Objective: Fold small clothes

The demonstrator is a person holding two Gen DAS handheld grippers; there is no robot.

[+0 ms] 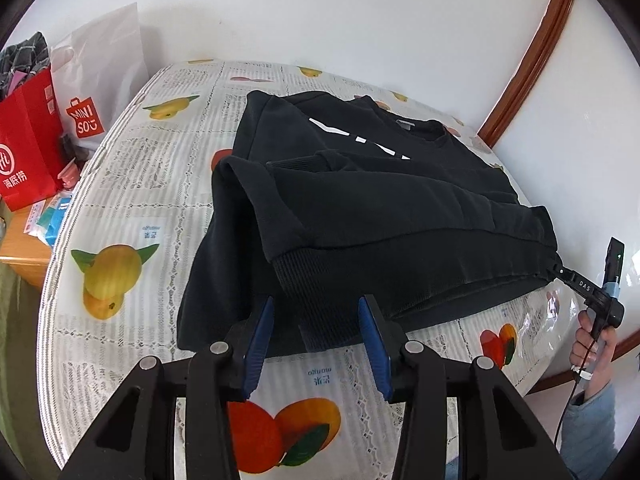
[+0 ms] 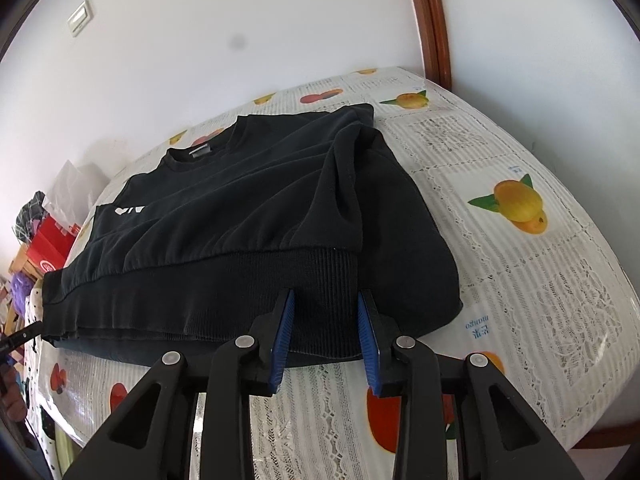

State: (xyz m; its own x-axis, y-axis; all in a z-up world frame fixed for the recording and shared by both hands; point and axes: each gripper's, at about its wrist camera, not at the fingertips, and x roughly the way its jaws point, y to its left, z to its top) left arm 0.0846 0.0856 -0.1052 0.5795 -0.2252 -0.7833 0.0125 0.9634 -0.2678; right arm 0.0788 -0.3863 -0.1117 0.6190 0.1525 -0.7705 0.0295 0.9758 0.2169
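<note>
A: Black sweatshirt [image 1: 360,208] lies flat on the table [image 1: 132,200], collar at the far end, hem toward you. Both sleeves look folded in over the body, so my read is you're on the lengthwise fold: hem up to collar.

B: Claw state?

A: Left gripper [image 1: 318,336] has its jaws spread, straddling the ribbed hem [image 1: 320,280] at the left corner. Nothing is pinched in that view. Right gripper [image 2: 326,332] is also spread in its own view, blue pads either side of the hem rib at the right corner. Fabric sits between the pads, but I see a gap on both sides.

B: The left view shows your right gripper's tip touching the hem corner.

A: Yes, touching the edge. Too small there to tell bite depth, so go by the wrist view: not clamped.

B: Next move?

A: You need to push both grippers slightly further onto the hem so the pads catch all layers, then clamp both. After that, lift evenly and carry the hem toward the collar [image 2: 200,152]. Keep your hands level, or the sleeves will likely slide out.

B: Risks?

A: The stack is thick at the right corner, where the sleeve fold bunches. You may grab only the top layer. Shopping bags [image 1: 32,136] sit off the left edge, well apart.
</note>
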